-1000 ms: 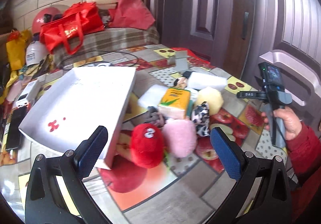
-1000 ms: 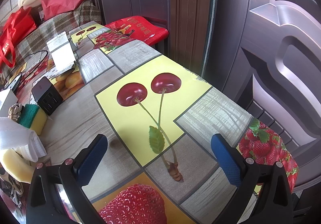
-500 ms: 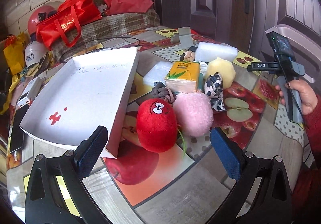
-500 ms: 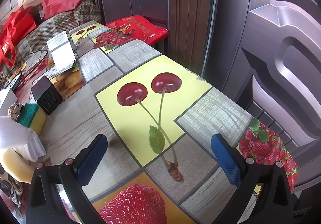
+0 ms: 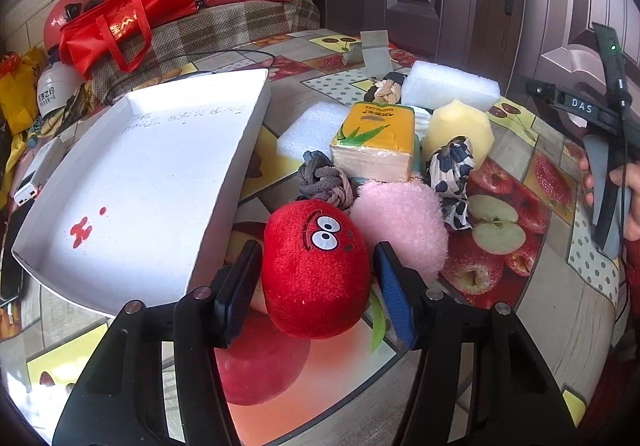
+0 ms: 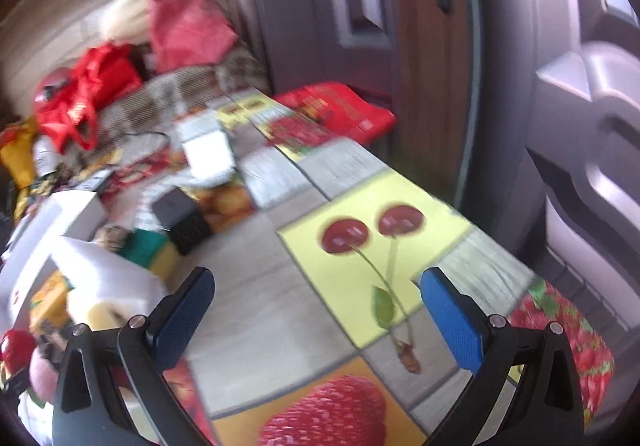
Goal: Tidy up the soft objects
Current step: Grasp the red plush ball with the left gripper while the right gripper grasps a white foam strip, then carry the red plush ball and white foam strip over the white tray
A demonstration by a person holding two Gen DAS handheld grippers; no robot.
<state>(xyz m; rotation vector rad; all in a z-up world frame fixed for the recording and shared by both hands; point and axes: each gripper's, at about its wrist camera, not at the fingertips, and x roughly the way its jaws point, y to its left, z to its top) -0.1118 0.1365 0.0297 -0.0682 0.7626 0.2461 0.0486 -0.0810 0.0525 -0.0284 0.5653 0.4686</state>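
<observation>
Left wrist view: the left gripper (image 5: 316, 282) is seen with its jaws just closed in around the red plush toy (image 5: 316, 266); both pads lie against its sides. The toy rests on the fruit-print tablecloth (image 5: 520, 306), just beside the white tray (image 5: 140, 182) and touching the pink plush ball (image 5: 404, 226). A tissue pack (image 5: 376, 142) lies behind.

Right wrist view: the right gripper (image 6: 316, 322) is held with fingers wide apart, nothing between them, over the blurred tablecloth.
</observation>
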